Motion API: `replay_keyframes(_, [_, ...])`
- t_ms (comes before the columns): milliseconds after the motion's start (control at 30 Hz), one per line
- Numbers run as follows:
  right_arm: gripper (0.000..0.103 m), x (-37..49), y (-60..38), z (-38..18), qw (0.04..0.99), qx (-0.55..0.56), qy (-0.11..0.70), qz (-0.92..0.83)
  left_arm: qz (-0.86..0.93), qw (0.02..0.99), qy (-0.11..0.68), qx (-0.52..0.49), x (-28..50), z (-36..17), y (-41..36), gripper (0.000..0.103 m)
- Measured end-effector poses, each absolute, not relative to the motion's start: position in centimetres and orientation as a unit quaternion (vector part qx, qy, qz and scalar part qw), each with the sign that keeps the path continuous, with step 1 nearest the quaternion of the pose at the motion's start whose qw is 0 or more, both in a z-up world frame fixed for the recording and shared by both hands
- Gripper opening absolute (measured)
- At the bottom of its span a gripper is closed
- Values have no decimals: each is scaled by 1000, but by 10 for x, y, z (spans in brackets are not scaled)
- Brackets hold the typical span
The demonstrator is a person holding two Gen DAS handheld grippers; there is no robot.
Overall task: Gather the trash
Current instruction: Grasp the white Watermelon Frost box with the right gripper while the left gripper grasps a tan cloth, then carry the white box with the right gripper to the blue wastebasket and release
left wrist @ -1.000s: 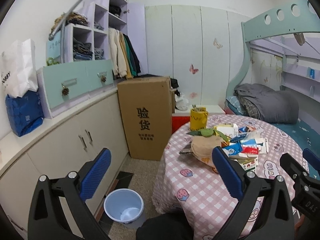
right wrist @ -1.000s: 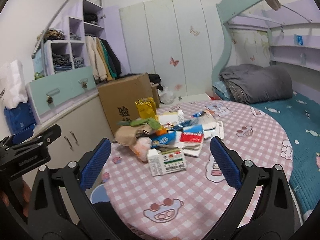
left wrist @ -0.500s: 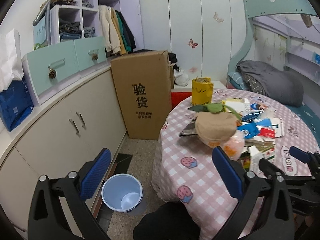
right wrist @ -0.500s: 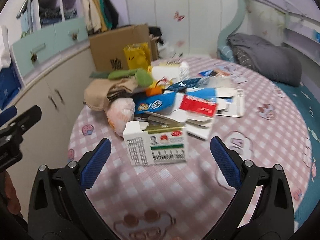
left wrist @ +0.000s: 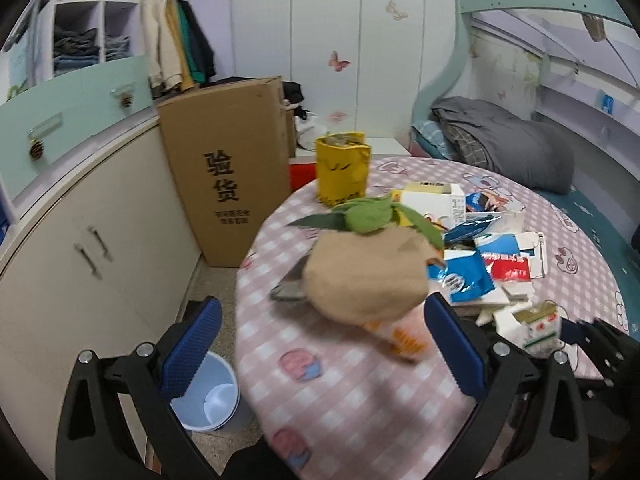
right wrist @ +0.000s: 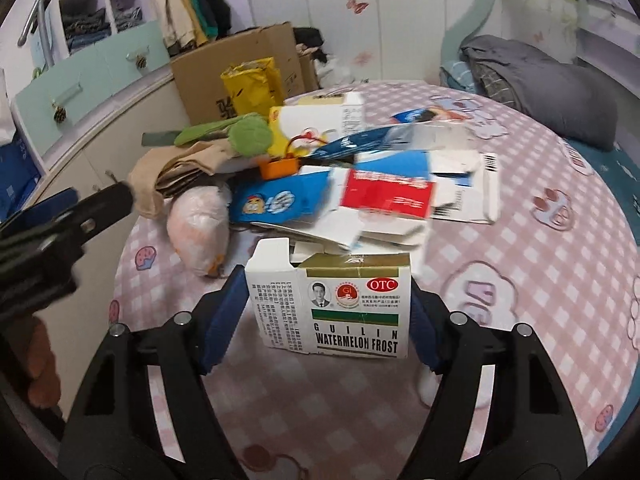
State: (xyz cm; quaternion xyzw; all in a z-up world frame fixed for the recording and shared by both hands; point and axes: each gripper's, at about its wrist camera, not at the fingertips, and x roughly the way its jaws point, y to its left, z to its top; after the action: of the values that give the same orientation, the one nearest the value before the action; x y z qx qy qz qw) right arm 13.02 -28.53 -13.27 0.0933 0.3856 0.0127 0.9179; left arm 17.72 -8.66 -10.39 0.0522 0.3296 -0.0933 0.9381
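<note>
Trash (right wrist: 352,184) is lying heaped on the round table (right wrist: 540,264) with the pink checked cloth, most of it toward the table's far left part. Going left to right in the right wrist view: left gripper (right wrist: 68,216) is reaching in from the left edge, blurred, beside a person's fingers low at that edge; tan cloth bundle (right wrist: 172,176) is sitting at the heap's left end with a green soft item (right wrist: 248,134) resting on top; pale plastic bag (right wrist: 200,228) is lying just below the bundle; yellow foil pouch (right wrist: 252,86) is standing upright behind; blue wrapper (right wrist: 280,200), red-and-white flattened carton (right wrist: 388,196) and white cartons are overlapping in the middle. White medicine box (right wrist: 336,304), printed "Watermelon Frost", is standing nearest the camera between the blue pads of the right gripper (right wrist: 326,320); its jaws are closing around the box, with the pads just beside or touching the box's two ends, and whether they are pressing cannot be told. In the left wrist view, light blue bin (left wrist: 208,396) is standing on the floor at the left, beside the table and below the cabinet (left wrist: 80,248); cardboard box (left wrist: 228,168) is standing behind it; left gripper's jaws are standing wide apart with nothing between them, one pad over the bin, the other over the table near the bundle.
</note>
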Motion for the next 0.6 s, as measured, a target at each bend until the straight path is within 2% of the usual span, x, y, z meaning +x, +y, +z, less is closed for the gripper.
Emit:
replay_keyframes(100, [72,119,-294,-125,925,109,365,4,-109,937,328,58,186,-103,-98,98])
replay_keyframes(133, [72,117,-296,-122,926,113,359,3,-115,936,326,58,188,-102,-100,94])
replay_keyframes(267, [72,117,-301,-114,931,119,344,1,-143,926,341,81,196,-105,-115,62])
replay_keyframes(300, [72,118,-301,-112,932,121,341,2,-149,922,346,85,198,-107,-118,57])
replay_keyframes(367, [72,118,-302,-109,934,120,337,2,-156,918,355,82,200,-109,-119,35])
replay_keyframes(400, [72,118,-302,-108,934,121,335,3,-165,916,357,78,200,-109,-118,30])
replay_keyframes(433, [72,117,-302,-106,935,122,333,3,-170,916,355,73,197,-106,-117,21])
replay_keyframes(533, [72,112,-300,-104,937,123,327,2,-177,918,349,70,191,-100,-116,9])
replay_keyframes(600, [72,110,-300,-101,938,123,324,1,-179,921,338,65,186,-95,-114,6])
